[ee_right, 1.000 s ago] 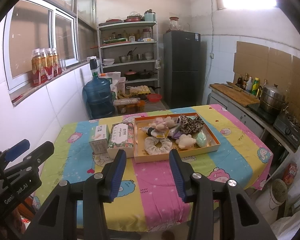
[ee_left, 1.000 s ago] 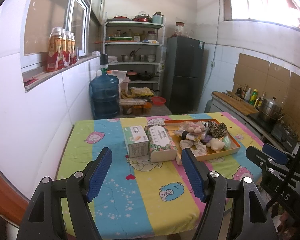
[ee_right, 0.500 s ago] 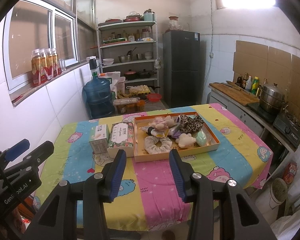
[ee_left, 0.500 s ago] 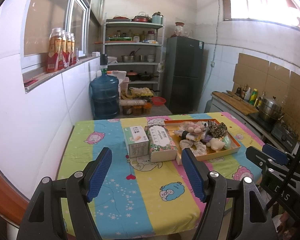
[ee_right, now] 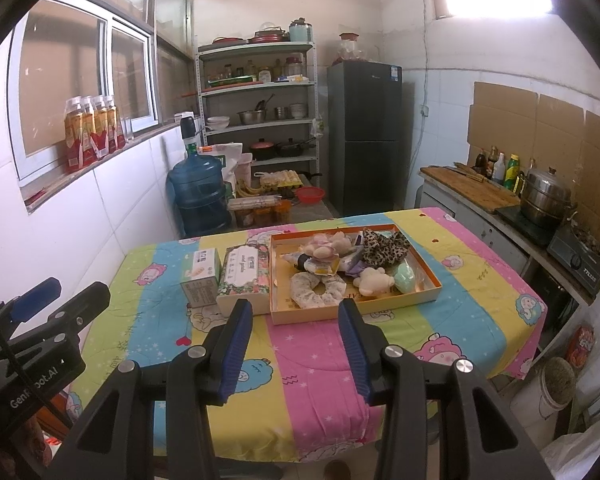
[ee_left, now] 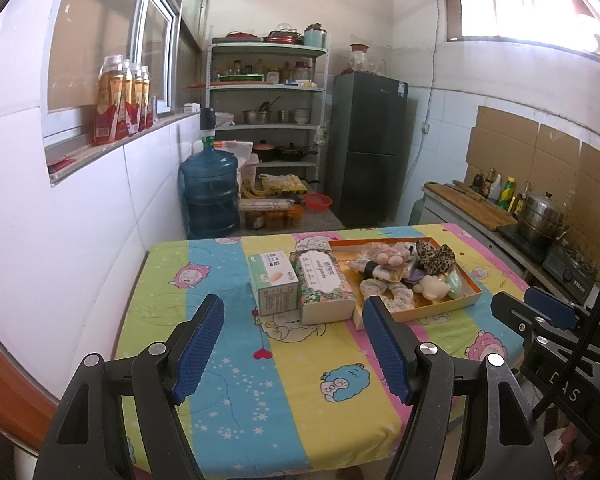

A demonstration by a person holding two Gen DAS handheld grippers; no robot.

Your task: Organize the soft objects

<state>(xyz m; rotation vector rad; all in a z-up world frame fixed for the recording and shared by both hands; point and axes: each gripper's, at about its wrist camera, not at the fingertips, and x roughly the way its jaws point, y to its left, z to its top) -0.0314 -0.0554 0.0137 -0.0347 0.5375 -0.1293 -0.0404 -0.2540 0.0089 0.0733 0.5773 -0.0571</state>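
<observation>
We see a table (ee_right: 320, 380) under a striped cartoon cloth; on its far half lie a small green box (ee_right: 201, 282), a floral box (ee_right: 244, 284) and an orange tray (ee_right: 380, 306), left to right.

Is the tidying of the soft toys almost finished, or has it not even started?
It looks not started. The leopard-print bow, floral scrunchie, cream plush bear and mint-green soft piece all lie jumbled in the shallow orange-rimmed cardboard tray. Nothing is in hand: the left gripper and right gripper are open and empty, short of the tray. All the sorting is left.
</observation>
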